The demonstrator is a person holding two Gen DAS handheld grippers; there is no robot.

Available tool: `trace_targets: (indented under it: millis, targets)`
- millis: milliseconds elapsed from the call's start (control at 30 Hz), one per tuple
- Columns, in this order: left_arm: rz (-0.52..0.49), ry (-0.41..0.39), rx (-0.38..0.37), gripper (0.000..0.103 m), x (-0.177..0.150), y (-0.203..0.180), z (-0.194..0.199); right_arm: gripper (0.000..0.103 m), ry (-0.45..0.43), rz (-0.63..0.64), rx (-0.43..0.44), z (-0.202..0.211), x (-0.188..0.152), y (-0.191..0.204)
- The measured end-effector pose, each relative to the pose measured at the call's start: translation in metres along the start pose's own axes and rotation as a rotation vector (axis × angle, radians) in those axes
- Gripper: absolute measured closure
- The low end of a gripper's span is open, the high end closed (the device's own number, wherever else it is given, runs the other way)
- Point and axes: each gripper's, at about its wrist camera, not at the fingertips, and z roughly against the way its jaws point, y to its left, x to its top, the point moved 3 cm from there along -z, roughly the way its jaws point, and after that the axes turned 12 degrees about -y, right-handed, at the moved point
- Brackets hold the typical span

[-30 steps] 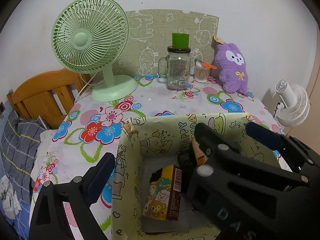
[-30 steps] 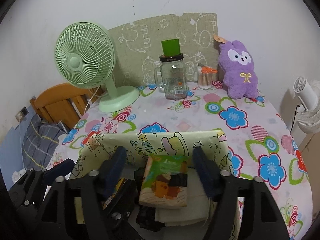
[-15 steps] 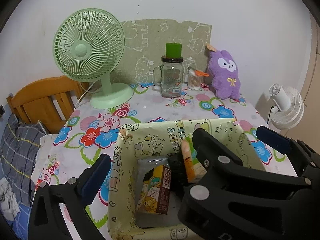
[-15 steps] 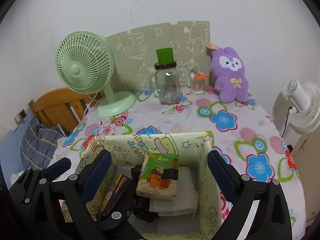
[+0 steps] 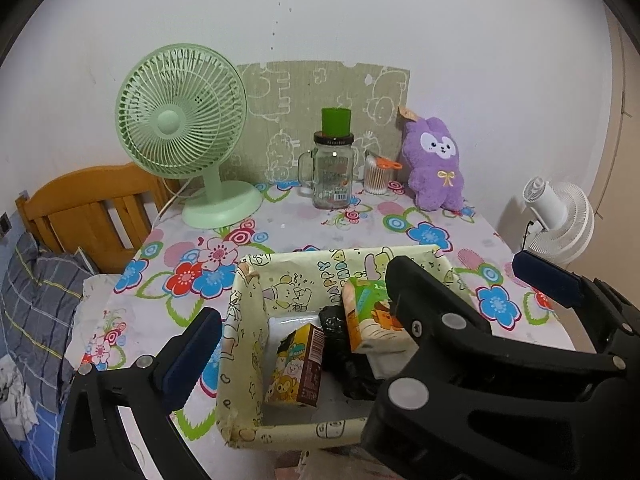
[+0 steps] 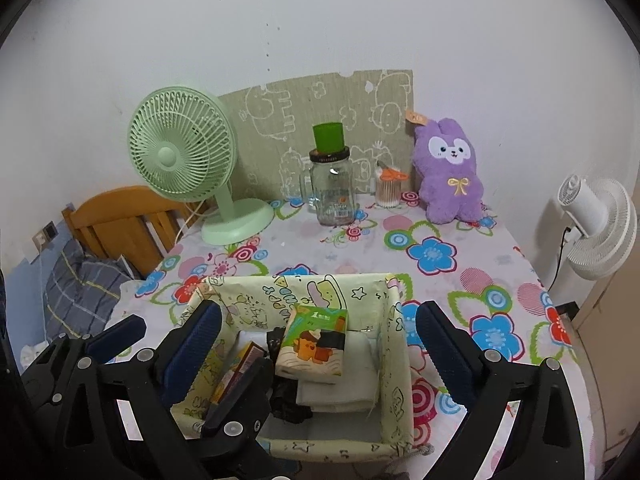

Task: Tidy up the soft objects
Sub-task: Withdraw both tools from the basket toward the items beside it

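Observation:
A pale yellow fabric storage box (image 5: 248, 320) (image 6: 394, 344) with cartoon prints stands on the floral tablecloth. Inside lie a green and orange tissue pack (image 5: 372, 320) (image 6: 316, 346), a brown cartoon pack (image 5: 298, 368), a black crumpled item (image 5: 340, 328) and white folded cloth (image 6: 340, 392). A purple plush bunny (image 5: 436, 164) (image 6: 450, 172) sits at the back right. My left gripper (image 5: 296, 320) is open and empty, above the box. My right gripper (image 6: 316, 344) is open and empty, its jaws astride the box.
A green desk fan (image 5: 184, 128) (image 6: 188, 160) stands at the back left. A glass mug jar with a green cap (image 5: 332, 168) (image 6: 332, 184) and a cotton swab jar (image 6: 388, 192) stand at the back. A white fan (image 6: 596, 224) is right of the table, a wooden bed frame (image 5: 80, 208) left.
Both grippers have drawn back and up from the box. The right gripper opened wide and let go of the tissue pack, which now rests in the box.

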Motion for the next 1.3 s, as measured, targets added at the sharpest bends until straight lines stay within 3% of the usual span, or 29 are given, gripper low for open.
trace_targets:
  millis: [600,1300]
  targets:
    - [-0.011,-0.049,-0.016,0.0,-0.004,-0.013,0.046,0.004,-0.072,0.021,-0.011,0.058,0.004,-0.001]
    - [0.011,-0.065,-0.024,0.0,-0.04,-0.028,0.084,0.004,-0.092,0.036,0.001,0.104,-0.028,-0.006]
